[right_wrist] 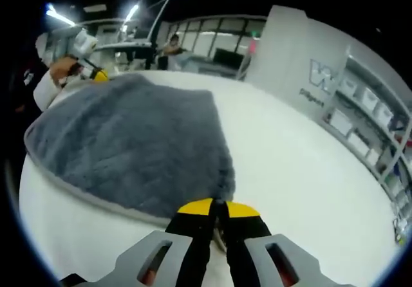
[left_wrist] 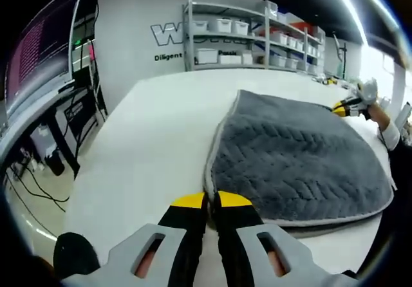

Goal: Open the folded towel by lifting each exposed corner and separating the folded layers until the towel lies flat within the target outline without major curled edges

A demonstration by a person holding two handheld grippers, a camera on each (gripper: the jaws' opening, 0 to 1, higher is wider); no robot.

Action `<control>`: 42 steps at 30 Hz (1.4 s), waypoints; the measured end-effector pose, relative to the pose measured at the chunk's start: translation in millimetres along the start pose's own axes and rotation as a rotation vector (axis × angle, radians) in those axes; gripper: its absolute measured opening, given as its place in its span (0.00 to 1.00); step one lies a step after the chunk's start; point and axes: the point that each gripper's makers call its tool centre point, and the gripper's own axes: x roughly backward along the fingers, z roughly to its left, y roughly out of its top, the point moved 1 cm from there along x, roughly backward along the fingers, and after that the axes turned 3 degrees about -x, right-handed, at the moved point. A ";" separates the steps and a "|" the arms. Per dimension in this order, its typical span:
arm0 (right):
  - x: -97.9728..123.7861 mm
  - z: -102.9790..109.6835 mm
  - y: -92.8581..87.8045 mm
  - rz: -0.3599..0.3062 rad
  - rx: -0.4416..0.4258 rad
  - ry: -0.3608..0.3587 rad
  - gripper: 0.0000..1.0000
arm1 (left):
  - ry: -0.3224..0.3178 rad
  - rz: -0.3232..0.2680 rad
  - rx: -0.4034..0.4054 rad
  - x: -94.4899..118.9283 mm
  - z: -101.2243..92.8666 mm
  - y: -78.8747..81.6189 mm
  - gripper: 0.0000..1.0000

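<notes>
Tabletop (left_wrist: 154,139) spreads white and bare to your left in the left gripper view, up to the far edge before the storage shelves (left_wrist: 257,39); monitors (left_wrist: 38,55) and cables sit past the near-left edge. Your left gripper (left_wrist: 211,203) has its yellow-tipped jaws pressed together on the near corner of the grey towel (left_wrist: 296,152), pinching its pale hem. From there the towel fans away to the right, its piped edge running close to the table's right side. Far across it, the right gripper (left_wrist: 341,107) meets the opposite corner.

In the right gripper view, your right gripper (right_wrist: 217,208) has its jaws closed on the towel (right_wrist: 135,139) corner nearest it. Bare tabletop (right_wrist: 296,165) lies wide to the right. The left gripper (right_wrist: 96,74) touches the far corner.
</notes>
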 end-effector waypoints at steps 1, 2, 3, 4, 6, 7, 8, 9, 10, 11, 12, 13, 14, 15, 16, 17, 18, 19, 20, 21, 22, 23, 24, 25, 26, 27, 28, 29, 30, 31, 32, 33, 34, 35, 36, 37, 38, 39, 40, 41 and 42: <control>1.7 0.8 -0.9 0.011 0.000 -0.004 0.02 | 0.001 0.004 -0.004 -0.9 0.0 0.8 0.05; 2.7 1.4 -1.5 0.020 0.001 -0.006 0.02 | 0.003 0.006 -0.008 -1.4 0.2 1.3 0.05; 4.3 2.2 -2.3 0.032 0.002 -0.010 0.02 | 0.004 0.009 -0.014 -2.4 0.4 1.9 0.05; 5.5 3.0 -2.9 0.041 0.004 -0.014 0.02 | 0.005 0.012 -0.016 -3.4 0.6 2.7 0.05; 7.7 5.0 -4.5 0.057 0.018 -0.020 0.02 | 0.005 0.016 -0.017 -4.9 1.8 3.9 0.05; 8.3 5.5 -4.9 0.060 0.021 -0.022 0.02 | 0.005 0.018 -0.020 -5.5 2.1 4.3 0.05; 9.2 6.2 -5.4 0.062 0.025 -0.025 0.02 | 0.004 0.018 -0.022 -6.2 2.7 4.8 0.05; 10.3 6.9 -6.0 0.064 0.027 -0.026 0.02 | 0.005 0.018 -0.021 -7.0 3.4 5.2 0.05; 11.4 7.5 -6.5 0.064 0.028 -0.027 0.02 | 0.004 0.017 -0.023 -8.1 4.0 5.9 0.05; 12.3 7.9 -6.8 0.065 0.029 -0.028 0.02 | 0.003 0.017 -0.024 -8.6 4.4 6.4 0.05; 13.0 8.4 -7.2 0.066 0.027 -0.028 0.02 | 0.003 0.017 -0.024 -9.4 4.9 7.1 0.05; 14.3 9.4 -7.8 0.066 0.026 -0.028 0.02 | 0.003 0.015 -0.023 -10.8 5.8 8.1 0.05; 14.8 9.9 -8.0 0.067 0.027 -0.028 0.02 | 0.002 0.015 -0.022 -11.5 6.0 8.5 0.05; 15.9 10.8 -8.4 0.069 0.028 -0.028 0.02 | 0.001 0.013 -0.021 -12.7 6.4 9.1 0.05; 17.1 11.7 -8.9 0.071 0.029 -0.028 0.02 | -0.001 0.012 -0.020 -13.6 6.8 9.7 0.05; 17.4 12.0 -9.0 0.072 0.029 -0.027 0.02 | -0.002 0.012 -0.020 -14.3 7.0 10.3 0.05; 18.7 13.2 -9.4 0.077 0.030 -0.027 0.02 | -0.002 0.012 -0.020 -14.4 7.1 10.4 0.05; 19.6 14.3 -9.8 0.081 0.032 -0.026 0.02 | 0.000 0.012 -0.017 -15.7 8.3 11.9 0.05; 20.5 15.4 -10.1 0.087 0.036 -0.026 0.02 | -0.001 0.013 -0.017 -16.8 8.7 12.6 0.05; 21.4 16.6 -10.4 0.093 0.041 -0.026 0.02 | -0.002 0.016 -0.015 -17.7 9.1 13.0 0.05; 22.2 17.5 -10.7 0.100 0.047 -0.027 0.02 | -0.005 0.019 -0.011 -18.1 9.4 13.2 0.05; 22.6 18.2 -10.9 0.106 0.054 -0.028 0.02 | -0.007 0.020 -0.007 -18.1 9.8 13.3 0.05; 23.2 19.3 -11.0 0.115 0.067 -0.031 0.02 | -0.012 0.022 0.011 -18.6 10.2 13.1 0.05; 23.4 19.8 -11.0 0.120 0.074 -0.033 0.02 | -0.013 0.023 0.013 -19.0 10.7 13.2 0.05; 23.8 20.6 -11.0 0.129 0.088 -0.036 0.02 | -0.017 0.021 0.015 -19.5 10.7 13.0 0.05; 24.0 21.2 -10.9 0.134 0.094 -0.037 0.02 | -0.019 0.021 0.019 -20.0 11.2 13.0 0.05; 24.5 21.6 -11.1 0.140 0.100 -0.037 0.02 | -0.019 0.021 0.022 -20.3 11.4 13.2 0.05; 25.0 21.9 -11.3 0.145 0.103 -0.036 0.02 | -0.020 0.022 0.021 -20.8 11.2 13.5 0.05; 25.4 22.1 -11.6 0.147 0.105 -0.035 0.02 | -0.019 0.022 0.015 -21.5 11.7 14.1 0.05; 25.8 22.4 -11.8 0.150 0.106 -0.034 0.02 | -0.018 0.022 0.012 -22.4 11.8 14.6 0.05; 26.7 23.1 -12.1 0.155 0.107 -0.031 0.02 | -0.019 0.022 0.006 -24.1 12.2 15.3 0.05; 27.5 24.0 -12.4 0.159 0.108 -0.029 0.02 | -0.018 0.024 0.007 -25.1 12.7 16.1 0.05; 28.6 25.2 -12.9 0.165 0.112 -0.026 0.02 | -0.018 0.024 0.001 -26.9 12.4 17.0 0.05; 29.2 25.7 -13.2 0.168 0.114 -0.025 0.02 | -0.017 0.024 -0.003 -27.8 12.2 17.4 0.05; 30.5 26.9 -13.7 0.173 0.116 -0.023 0.02 | -0.015 0.026 -0.007 -29.6 12.1 18.7 0.05; 31.3 27.7 -14.1 0.175 0.118 -0.022 0.02 | -0.014 0.028 -0.014 -30.5 11.9 19.5 0.05; 32.2 28.5 -14.5 0.177 0.120 -0.021 0.02 | -0.013 0.031 -0.016 -31.6 12.0 20.4 0.05; 33.0 29.2 -14.9 0.179 0.120 -0.022 0.02 | -0.012 0.035 -0.023 -33.0 12.1 21.0 0.05; 33.8 29.8 -15.3 0.181 0.120 -0.021 0.02 | -0.011 0.036 -0.026 -33.6 12.2 21.3 0.05; 34.5 30.4 -15.5 0.182 0.121 -0.021 0.02 | -0.009 0.039 -0.025 -33.9 12.6 21.6 0.05; 35.4 31.1 -15.7 0.183 0.123 -0.020 0.02 | -0.006 0.041 -0.025 -34.3 12.7 21.7 0.05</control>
